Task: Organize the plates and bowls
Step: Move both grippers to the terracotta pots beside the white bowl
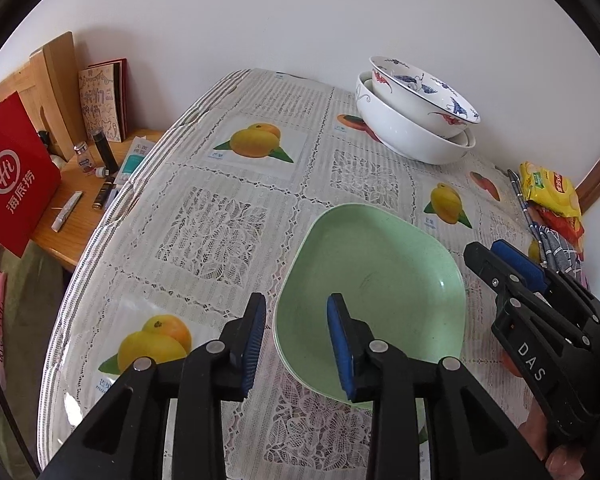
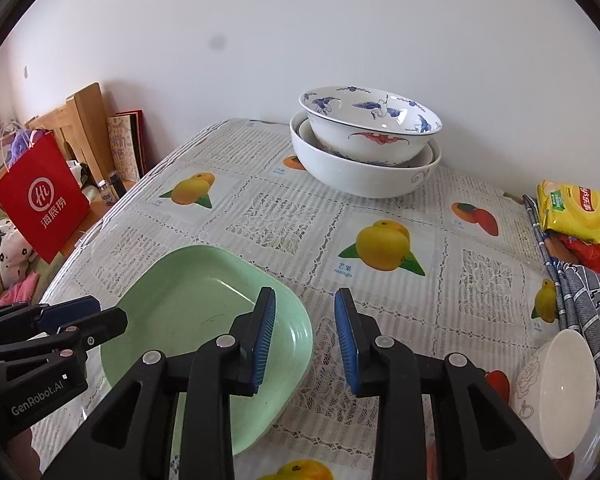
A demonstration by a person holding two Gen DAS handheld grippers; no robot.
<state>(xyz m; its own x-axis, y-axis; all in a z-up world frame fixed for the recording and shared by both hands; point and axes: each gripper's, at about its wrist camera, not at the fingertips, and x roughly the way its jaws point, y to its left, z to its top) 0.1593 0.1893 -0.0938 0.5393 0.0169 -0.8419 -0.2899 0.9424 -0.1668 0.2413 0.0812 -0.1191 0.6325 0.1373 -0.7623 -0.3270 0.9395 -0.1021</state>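
Observation:
A green square plate [image 1: 374, 280] lies on the fruit-print tablecloth near the front; it also shows in the right wrist view [image 2: 196, 320]. My left gripper [image 1: 296, 344] is open, its right finger over the plate's near-left rim, its left finger outside it. My right gripper [image 2: 305, 340] is open, straddling the plate's right rim, holding nothing. A blue-and-red patterned bowl [image 2: 370, 124] is nested in larger white bowls [image 2: 364, 176] at the back of the table. A small white bowl [image 2: 556, 392] lies tipped on its side at the right front.
Yellow and red snack bags [image 2: 580, 216] and a checked cloth [image 2: 580, 300] lie at the table's right edge. A lower wooden side table [image 1: 88, 200] at the left holds a red paper bag [image 1: 16, 176], small bottles and books. A white wall runs behind.

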